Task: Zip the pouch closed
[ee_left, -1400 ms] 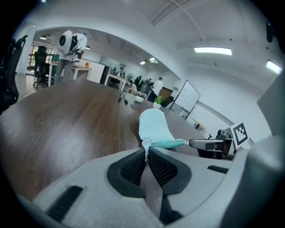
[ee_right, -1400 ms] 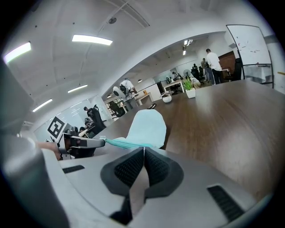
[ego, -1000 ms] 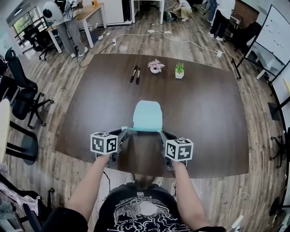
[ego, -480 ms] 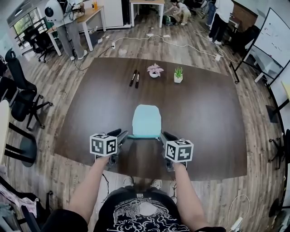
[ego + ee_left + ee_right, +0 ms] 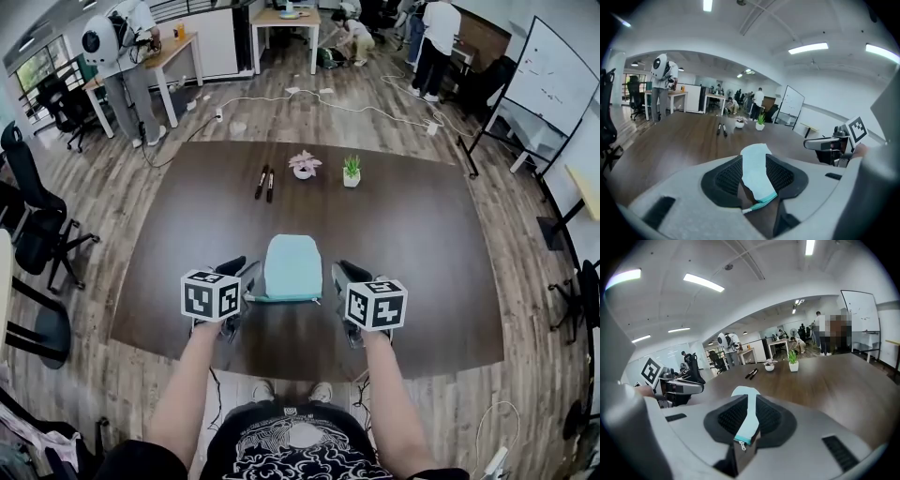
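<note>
A pale blue pouch [image 5: 292, 267] is seen lying flat on the dark wooden table [image 5: 422, 244], its near edge between the two grippers and its far end pointing toward two black pens [image 5: 265, 183] and two small potted plants [image 5: 326, 168].

The left gripper [image 5: 242, 274] is held at the pouch's near left corner. Its jaws have just been opened and stand moderately apart. The corner and its teal zipper edge [image 5: 761, 200] are seen in the gap, with bare table beside them, and nothing is pinched.

The right gripper [image 5: 339, 277] is held at the near right corner. Its jaws have also just been opened, but only to a narrow gap. The pouch end and the small zipper pull [image 5: 740, 445] are seen through it, and no pressing by the pads is made out.

Black-and-white square codes are carried on each gripper's cube [image 5: 211, 295]. A white swirling print is seen on the person's dark shirt [image 5: 291, 441], but no words can be read. Marks on the whiteboard [image 5: 553, 70] are too faint to be read.
</note>
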Tool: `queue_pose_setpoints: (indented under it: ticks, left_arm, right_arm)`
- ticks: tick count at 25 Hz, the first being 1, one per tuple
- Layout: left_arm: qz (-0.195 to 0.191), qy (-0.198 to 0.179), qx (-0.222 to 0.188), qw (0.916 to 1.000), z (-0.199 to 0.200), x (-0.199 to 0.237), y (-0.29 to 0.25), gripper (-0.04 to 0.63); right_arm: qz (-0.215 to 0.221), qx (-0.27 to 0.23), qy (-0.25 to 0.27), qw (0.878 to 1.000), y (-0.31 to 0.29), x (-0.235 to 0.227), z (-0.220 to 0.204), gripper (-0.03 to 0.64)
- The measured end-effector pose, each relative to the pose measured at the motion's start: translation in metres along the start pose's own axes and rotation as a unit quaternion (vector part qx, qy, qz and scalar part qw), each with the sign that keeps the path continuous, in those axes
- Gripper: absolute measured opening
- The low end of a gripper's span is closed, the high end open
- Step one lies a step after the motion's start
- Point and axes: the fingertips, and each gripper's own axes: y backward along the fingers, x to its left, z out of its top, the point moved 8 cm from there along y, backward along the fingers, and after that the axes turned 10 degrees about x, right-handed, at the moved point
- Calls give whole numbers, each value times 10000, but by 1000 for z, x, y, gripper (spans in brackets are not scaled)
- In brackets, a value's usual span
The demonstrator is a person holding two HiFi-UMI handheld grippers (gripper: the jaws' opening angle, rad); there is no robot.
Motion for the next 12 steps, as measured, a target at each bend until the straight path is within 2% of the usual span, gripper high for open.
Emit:
queue_pose_setpoints:
  ticks: [4,8,12]
  left_arm:
    - [14,-339,-250,9991,31,-11,11,143]
    - [27,-513,-528,9973,54,-22,25,141]
    - [114,-738,-774,9942,71,-30,36,114]
  right_arm:
    - [-173,-277,125,9994,19,-1,26,33]
    - [-309,-536,216,9978,39,-2,45,27]
    - [-427,-804,307,9954,59,-1,60,23]
